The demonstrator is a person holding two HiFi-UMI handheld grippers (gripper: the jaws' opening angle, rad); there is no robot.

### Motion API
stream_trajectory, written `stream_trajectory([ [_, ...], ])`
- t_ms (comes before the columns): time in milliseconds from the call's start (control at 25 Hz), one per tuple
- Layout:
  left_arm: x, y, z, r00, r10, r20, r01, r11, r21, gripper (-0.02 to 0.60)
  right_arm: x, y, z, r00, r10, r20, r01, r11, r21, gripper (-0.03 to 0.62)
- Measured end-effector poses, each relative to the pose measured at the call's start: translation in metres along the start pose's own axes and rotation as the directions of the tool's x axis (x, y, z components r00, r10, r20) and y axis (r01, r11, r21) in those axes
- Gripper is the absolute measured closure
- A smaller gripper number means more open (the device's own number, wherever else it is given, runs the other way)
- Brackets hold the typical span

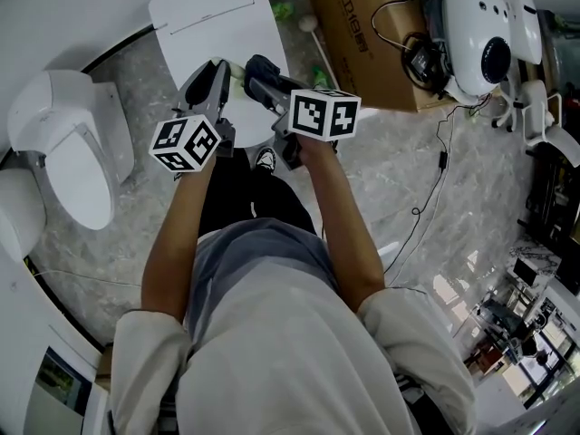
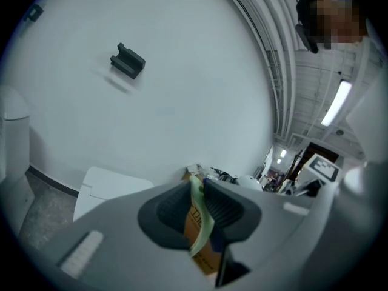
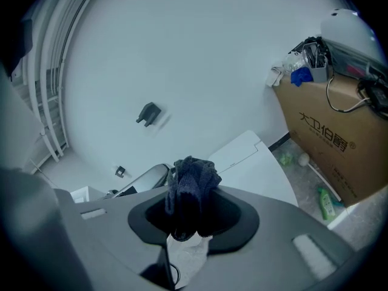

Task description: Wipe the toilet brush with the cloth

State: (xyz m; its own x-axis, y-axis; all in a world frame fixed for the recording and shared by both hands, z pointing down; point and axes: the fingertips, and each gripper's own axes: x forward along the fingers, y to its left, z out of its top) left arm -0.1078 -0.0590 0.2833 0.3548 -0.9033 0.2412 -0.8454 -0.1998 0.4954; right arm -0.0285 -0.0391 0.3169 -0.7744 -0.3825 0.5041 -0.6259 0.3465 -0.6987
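The brush [image 2: 202, 218] shows only as a thin, flat, pale green strip, standing nearly upright and clamped between the jaws of my left gripper [image 2: 195, 191], with its upper end poking just past the jaw tips and its lower end running down out of sight behind them. The cloth [image 3: 193, 180] is dark blue and fluffy, bunched into a wad, pinched between the jaws of my right gripper [image 3: 193, 206] with its crumpled top bulging above them. From my head, the cloth sits just beside the brush's green strip.
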Motion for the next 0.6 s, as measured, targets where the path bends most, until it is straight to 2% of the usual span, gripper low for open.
stream_trajectory([
  [440,-0.013,0.004,-0.002,0.998,-0.035,-0.045,0.033,0.998,-0.045,0.581,-0.003,0.014,-0.003,0.998,0.046,0.034,-0.048,0.997,0.059,0.490],
  [600,-0.020,-0.001,0.002,0.998,-0.058,-0.030,0.056,0.997,-0.050,0.581,-0.005,0.016,-0.001,0.998,0.053,0.044,-0.056,0.996,0.064,0.490],
])
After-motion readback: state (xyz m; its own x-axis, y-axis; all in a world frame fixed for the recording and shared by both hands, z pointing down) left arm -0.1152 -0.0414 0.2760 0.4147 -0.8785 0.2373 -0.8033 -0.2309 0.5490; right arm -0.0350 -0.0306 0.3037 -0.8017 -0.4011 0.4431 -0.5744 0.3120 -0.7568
